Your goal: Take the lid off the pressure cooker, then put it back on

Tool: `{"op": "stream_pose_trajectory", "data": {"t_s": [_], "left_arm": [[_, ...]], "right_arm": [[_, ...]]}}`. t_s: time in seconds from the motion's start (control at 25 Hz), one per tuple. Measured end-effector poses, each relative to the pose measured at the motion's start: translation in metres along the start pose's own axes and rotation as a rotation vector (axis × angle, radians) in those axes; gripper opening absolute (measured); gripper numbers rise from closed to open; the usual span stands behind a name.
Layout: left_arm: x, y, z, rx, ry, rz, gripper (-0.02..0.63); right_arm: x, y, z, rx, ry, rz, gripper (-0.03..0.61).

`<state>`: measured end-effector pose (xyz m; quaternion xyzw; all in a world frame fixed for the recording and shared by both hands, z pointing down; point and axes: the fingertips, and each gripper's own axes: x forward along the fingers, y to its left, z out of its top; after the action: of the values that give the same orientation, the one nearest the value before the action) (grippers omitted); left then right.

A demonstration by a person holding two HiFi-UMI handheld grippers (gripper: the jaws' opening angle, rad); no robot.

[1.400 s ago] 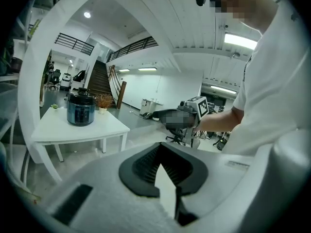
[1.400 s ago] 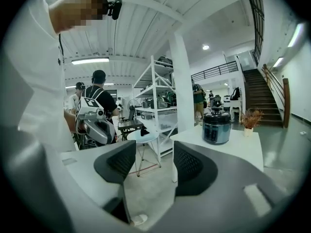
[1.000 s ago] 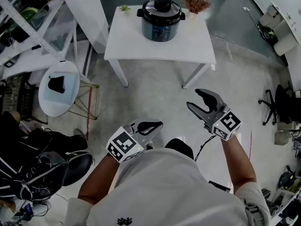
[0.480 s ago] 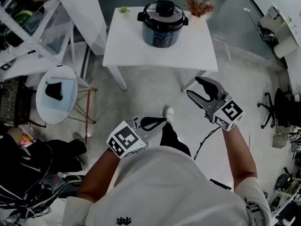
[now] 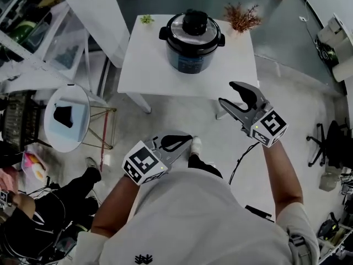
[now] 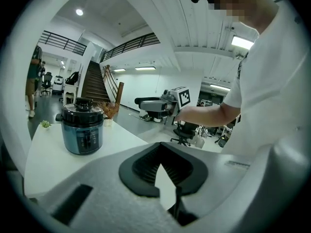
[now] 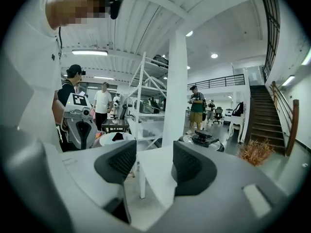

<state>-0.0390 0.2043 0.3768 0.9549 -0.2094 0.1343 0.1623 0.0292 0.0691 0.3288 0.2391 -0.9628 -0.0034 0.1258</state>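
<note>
The pressure cooker (image 5: 191, 42) stands on a white table (image 5: 160, 73) with its lid (image 5: 194, 22) on; the lid is steel with a black knob. Both my grippers hang in the air in front of the table, well short of the cooker. My left gripper (image 5: 176, 143) is low at the left, its dark pads meeting at the tips with nothing between them. My right gripper (image 5: 234, 95) is near the table's front right corner, open and empty. The left gripper view shows the cooker (image 6: 81, 130) ahead to the left. In the right gripper view it (image 7: 201, 140) sits just beyond the right pad.
On the table's far edge are a dried reddish plant (image 5: 242, 16) and a small green plant (image 5: 146, 19). A round white side table (image 5: 66, 115) and white shelving (image 5: 33, 37) stand to the left. A person (image 5: 33, 225) sits at the lower left and an office chair (image 5: 331, 142) at the right.
Both grippers have moved forward toward the table, and the table and cooker now sit nearer in the head view. Neither gripper's jaws have changed.
</note>
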Motion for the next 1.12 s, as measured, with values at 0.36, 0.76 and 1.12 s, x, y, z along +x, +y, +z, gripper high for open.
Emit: {"op": "stream_pose_trajectory", "data": {"t_s": [0.36, 0.76, 1.12], "left_arm": [[0.067, 0.049, 0.031, -0.042, -0.001, 0.065, 0.006], [0.125, 0.078, 0.055, -0.035, -0.003, 0.057, 0.006], [0.118, 0.117, 0.075, -0.014, -0.02, 0.013, 0.006]], "right_arm": [[0.03, -0.087, -0.003, -0.013, -0.027, 0.102, 0.256], [0.058, -0.158, -0.018, -0.025, -0.02, 0.145, 0.262], [0.105, -0.191, -0.008, -0.045, 0.012, 0.136, 0.275]]}}
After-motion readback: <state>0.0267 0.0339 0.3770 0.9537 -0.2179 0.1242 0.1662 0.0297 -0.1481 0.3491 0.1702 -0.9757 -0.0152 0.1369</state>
